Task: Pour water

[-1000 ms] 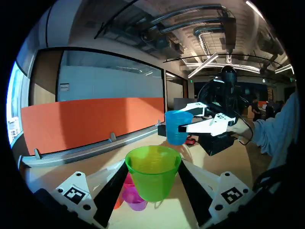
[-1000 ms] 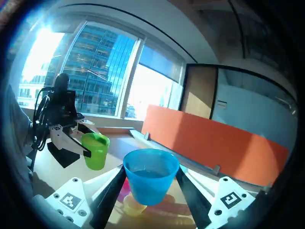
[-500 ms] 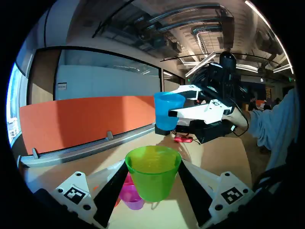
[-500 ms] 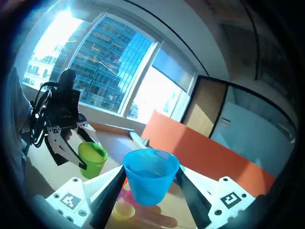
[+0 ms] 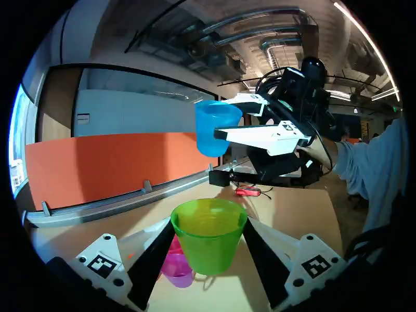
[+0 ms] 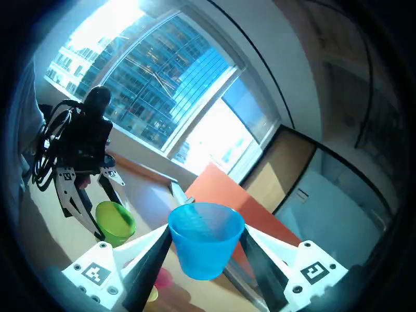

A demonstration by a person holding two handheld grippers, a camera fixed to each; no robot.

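Left hand-held gripper (image 5: 208,231): both fingers clamped on the green cup (image 5: 209,242), one on each side of the wall, cup upright, mouth open to the top. I'm using that green cup as my ref pt.

Above it and a bit to its far side, the blue cup (image 5: 212,132) hangs in the air, well clear of the green rim, no contact. Right hand-held gripper (image 5: 221,122) is closed on it, fingers pressing opposite sides. In the right gripper view the room sits at a strong slant, and in the left gripper view the blue cup looks slightly off upright. Water: I see streaks inside the blue cup, but can't tell the level. Can't tell if there's any in the green cup either.

Below the green cup, partly hidden behind it, a pink cup (image 5: 177,268) stands on the surface (image 5: 291,208). Beyond the green cup, a small red item (image 5: 248,191) lies on the same surface, w/ a cable next to it. Further behind, an orange panel (image 5: 104,161). To the right of the green cup, a person's sleeve (image 5: 374,166) leads to the hand on the right hand-held gripper.
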